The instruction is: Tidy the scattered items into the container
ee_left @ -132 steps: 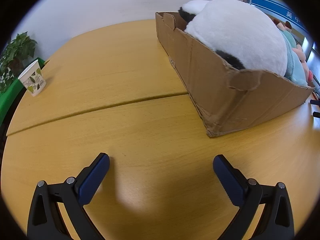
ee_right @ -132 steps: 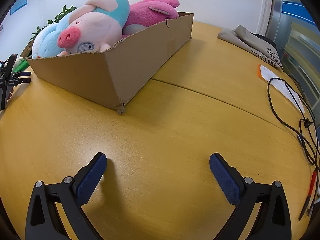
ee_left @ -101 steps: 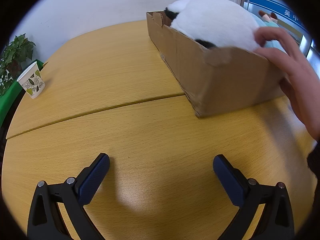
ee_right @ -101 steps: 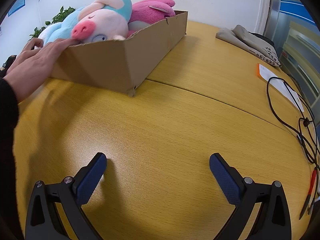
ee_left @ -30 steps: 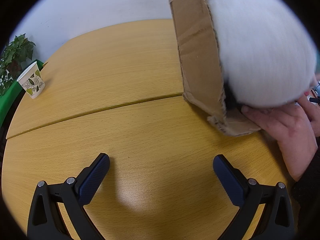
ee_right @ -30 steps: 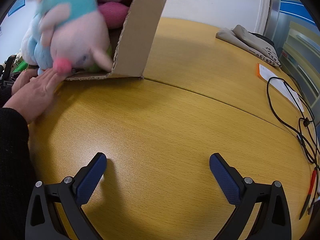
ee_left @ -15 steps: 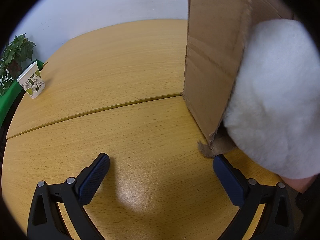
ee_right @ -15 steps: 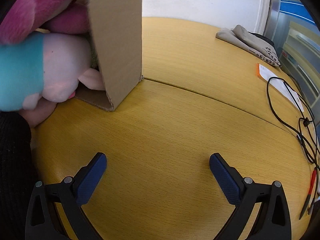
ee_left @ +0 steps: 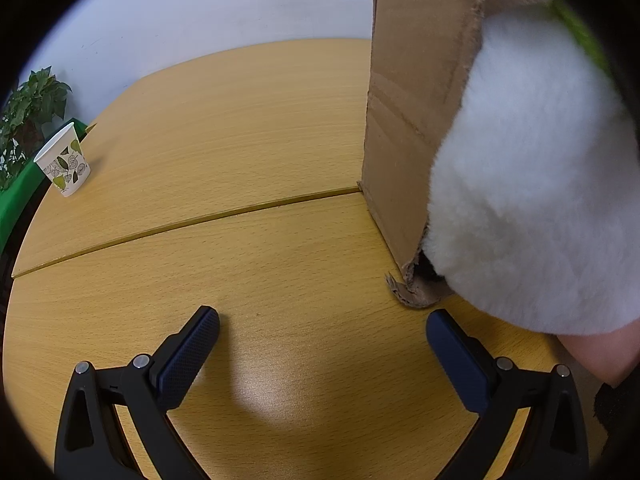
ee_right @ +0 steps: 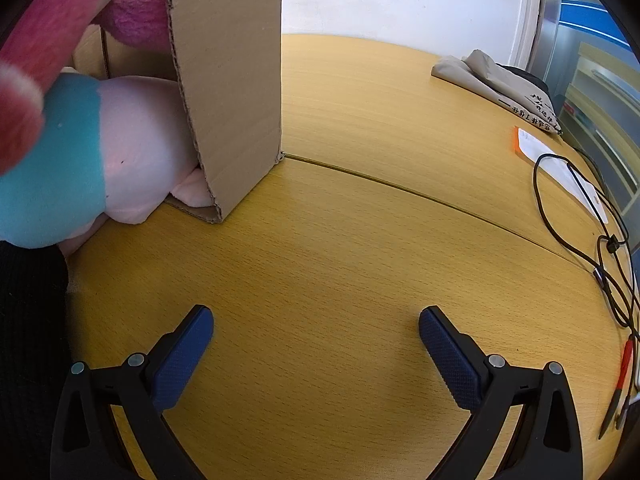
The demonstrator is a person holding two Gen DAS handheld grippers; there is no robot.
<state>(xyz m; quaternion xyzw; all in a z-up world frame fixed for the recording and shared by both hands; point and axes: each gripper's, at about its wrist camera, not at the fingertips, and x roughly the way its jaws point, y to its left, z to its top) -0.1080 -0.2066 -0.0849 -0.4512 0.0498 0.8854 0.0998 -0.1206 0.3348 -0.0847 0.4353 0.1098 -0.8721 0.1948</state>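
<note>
The cardboard box (ee_left: 416,92) stands tipped on its side, a white plush (ee_left: 532,208) and a pink-and-teal plush (ee_right: 100,160) bulging from its opening. The left gripper (ee_left: 322,334) and the right gripper (ee_right: 316,330) both gape wide, holding nothing.

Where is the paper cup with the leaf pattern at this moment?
In the left wrist view, the paper cup stands upright at the table's far left edge, beside the green plant.

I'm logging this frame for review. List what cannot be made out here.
- Cardboard box interior: left wrist view, hidden by its wall and the white plush.
- Pink and teal plush face: right wrist view, cut off by the edge.
- Print on the grey bag: too small.
- Pens: cut off at the rim.
</note>
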